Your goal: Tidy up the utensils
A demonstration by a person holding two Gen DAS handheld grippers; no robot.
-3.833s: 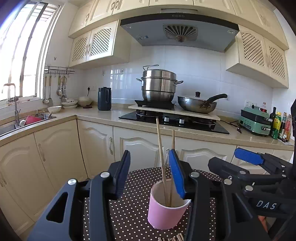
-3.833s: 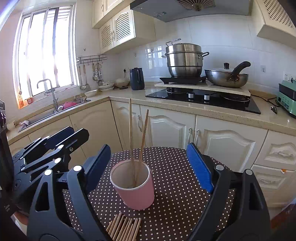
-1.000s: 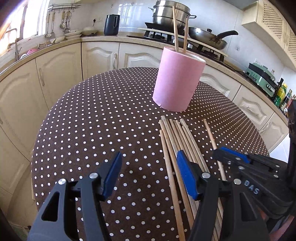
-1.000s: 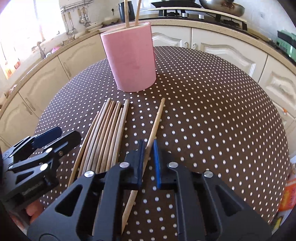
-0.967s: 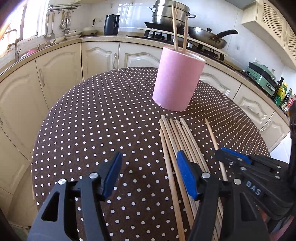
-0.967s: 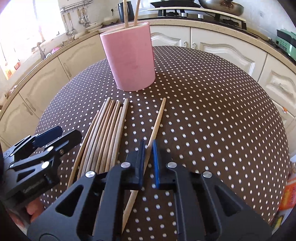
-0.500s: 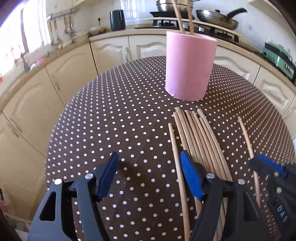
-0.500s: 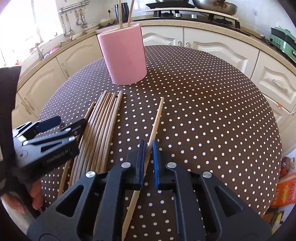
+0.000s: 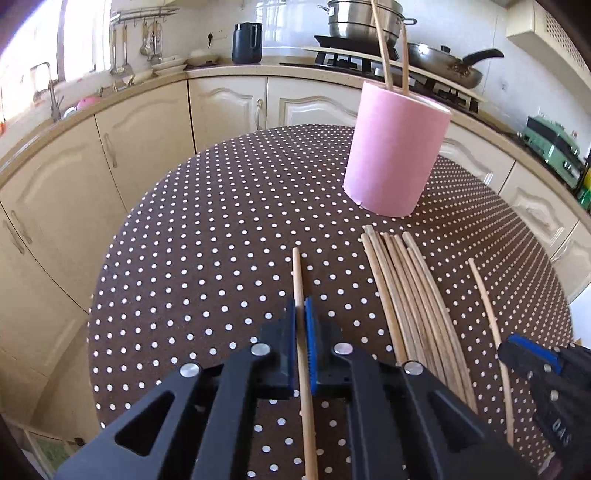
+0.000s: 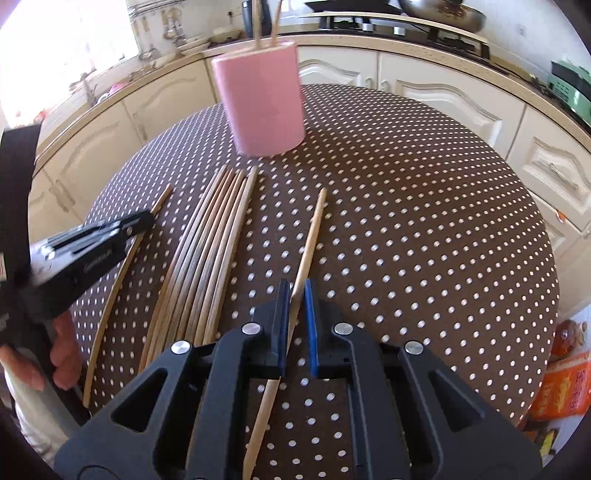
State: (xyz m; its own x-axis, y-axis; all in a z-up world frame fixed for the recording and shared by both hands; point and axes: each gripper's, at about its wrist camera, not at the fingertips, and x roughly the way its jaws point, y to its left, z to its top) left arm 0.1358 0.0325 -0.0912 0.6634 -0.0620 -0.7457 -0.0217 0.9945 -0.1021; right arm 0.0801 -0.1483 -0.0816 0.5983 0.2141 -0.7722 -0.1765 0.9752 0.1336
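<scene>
A pink cup stands on the dotted round table with two chopsticks upright in it; it also shows in the right wrist view. A bundle of several chopsticks lies in front of the cup, seen too in the right wrist view. My left gripper is shut on a single chopstick left of the bundle. My right gripper is shut on another single chopstick right of the bundle. The left gripper also shows in the right wrist view.
Cream kitchen cabinets and a counter curve behind the table. A stove with a steel pot and a pan stands at the back. A sink is at the left. An orange bag lies on the floor at the right.
My left gripper has closed on the leftmost chopstick and drawn it left, away from the bundle. My right gripper stays shut on its chopstick and has shifted a little.
</scene>
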